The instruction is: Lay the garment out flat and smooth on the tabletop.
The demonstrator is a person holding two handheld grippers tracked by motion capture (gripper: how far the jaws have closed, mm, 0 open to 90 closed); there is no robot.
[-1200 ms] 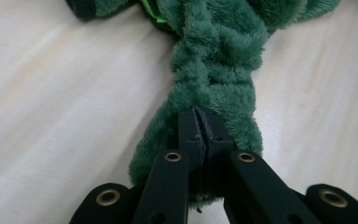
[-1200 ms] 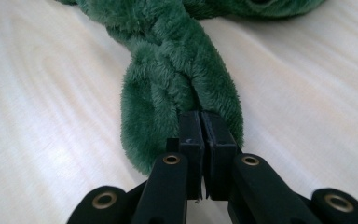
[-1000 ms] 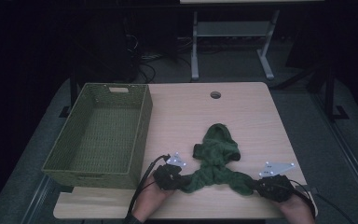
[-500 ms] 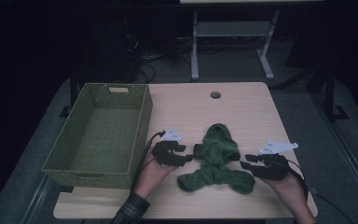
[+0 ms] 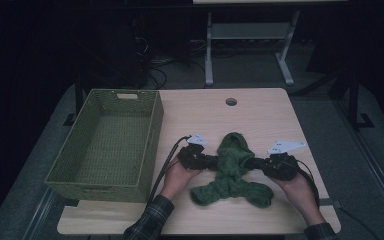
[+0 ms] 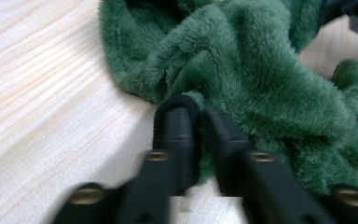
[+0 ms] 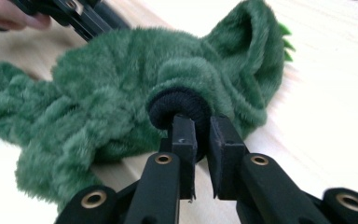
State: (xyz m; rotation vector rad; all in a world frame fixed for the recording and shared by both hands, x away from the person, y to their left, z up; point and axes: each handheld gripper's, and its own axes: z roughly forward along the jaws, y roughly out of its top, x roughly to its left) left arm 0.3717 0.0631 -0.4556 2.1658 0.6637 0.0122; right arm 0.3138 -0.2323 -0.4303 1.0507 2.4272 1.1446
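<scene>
A fuzzy green garment lies crumpled on the wooden table, its hood pointing away from the person and two legs splayed toward them. My left gripper is shut on a black-edged cuff at the garment's left side. On the opposite side, my right gripper is shut on another black cuff. Both sleeves are drawn in toward the body of the garment. In the right gripper view the left gripper shows at the top left.
A green woven basket stands empty on the table's left side, close to my left hand. A round cable hole sits near the far edge. Bare wood lies beyond the garment and to its right.
Both grippers have moved away from the person and inward toward each other, carrying the cuffs up over the garment. The sleeves have folded in; the legs stay near the front edge.
</scene>
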